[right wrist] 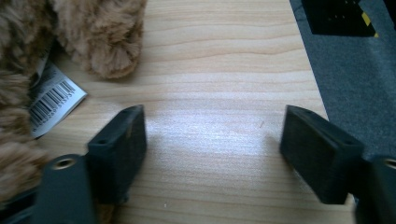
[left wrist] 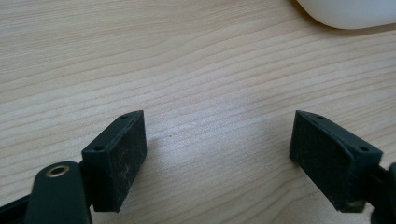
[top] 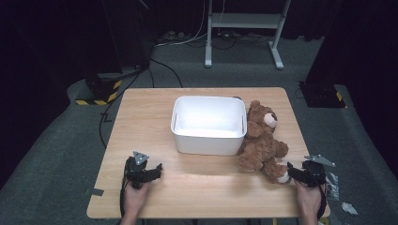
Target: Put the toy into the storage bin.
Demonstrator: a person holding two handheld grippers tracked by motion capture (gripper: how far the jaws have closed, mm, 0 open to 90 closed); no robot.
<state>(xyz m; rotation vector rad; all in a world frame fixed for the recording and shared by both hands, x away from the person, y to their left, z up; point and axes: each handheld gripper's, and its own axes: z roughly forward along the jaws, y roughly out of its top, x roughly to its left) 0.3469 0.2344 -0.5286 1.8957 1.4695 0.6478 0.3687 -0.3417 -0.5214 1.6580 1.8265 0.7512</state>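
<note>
A brown teddy bear [top: 260, 140] sits on the wooden table [top: 141, 122], leaning against the right side of a white bin [top: 206, 143]. My right gripper [top: 290, 168] lies on the table just right of the bear's foot. In the right gripper view its jaws [right wrist: 215, 135] stand open over bare wood, with the bear's fur [right wrist: 107, 42] and its barcode tag [right wrist: 53, 100] to the left. My left gripper [top: 158, 168] rests near the table's front left, open. In the left gripper view the gripper [left wrist: 219, 135] has nothing between its jaws, and the bin's corner [left wrist: 350, 11] shows at the top right.
The table's right edge [right wrist: 308, 70] runs close beside my right gripper, with grey carpet beyond it. Behind the table stand a white desk frame [top: 244, 21] and black bases with yellow-black tape [top: 101, 91]. A cable [top: 103, 126] trails on the floor at the left.
</note>
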